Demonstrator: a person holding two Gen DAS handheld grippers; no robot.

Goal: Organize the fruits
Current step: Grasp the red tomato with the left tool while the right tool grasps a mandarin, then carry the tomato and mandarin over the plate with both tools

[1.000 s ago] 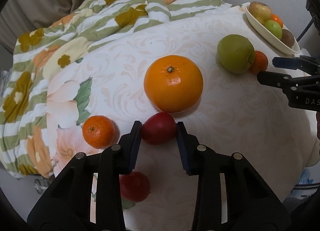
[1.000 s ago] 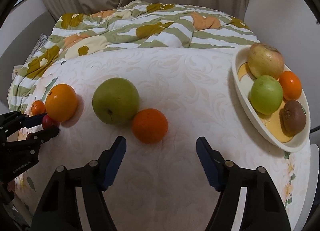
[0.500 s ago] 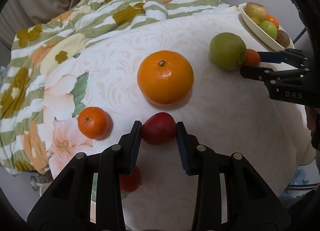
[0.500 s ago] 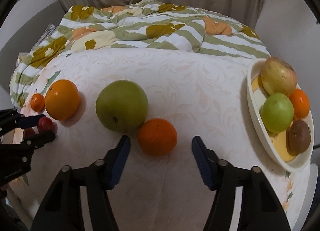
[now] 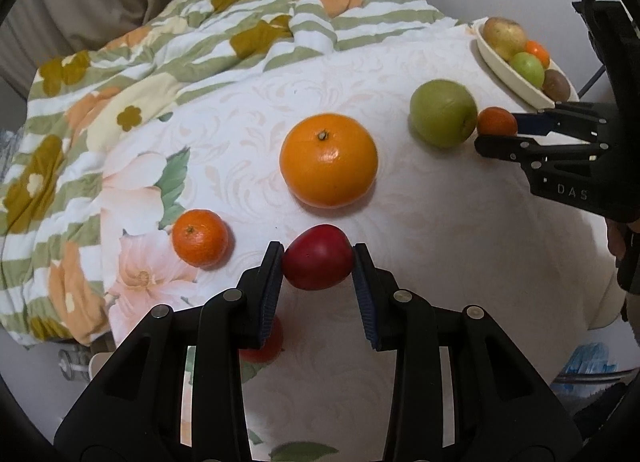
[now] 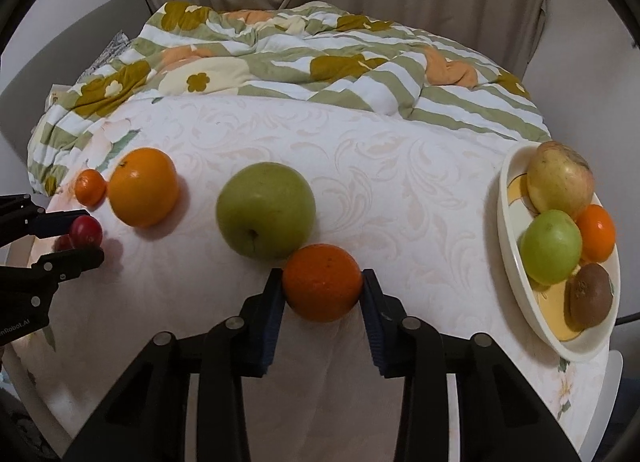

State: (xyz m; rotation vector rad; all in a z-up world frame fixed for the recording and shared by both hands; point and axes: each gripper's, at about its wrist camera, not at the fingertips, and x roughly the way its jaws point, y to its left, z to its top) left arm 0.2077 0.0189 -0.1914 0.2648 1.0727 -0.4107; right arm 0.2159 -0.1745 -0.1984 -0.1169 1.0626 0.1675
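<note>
Left tongs [image 5: 318, 258] grip red fruit [image 5: 318, 257], long axis crosswise | right tongs [image 6: 323, 289] just closed, pinching small orange [image 6: 323, 288]

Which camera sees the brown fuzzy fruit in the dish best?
The right wrist view. There the brown fruit sits large and whole at the near end of the dish, below the green apple. In the left wrist view it is small and far off, partly cut off by the dish rim.
</note>
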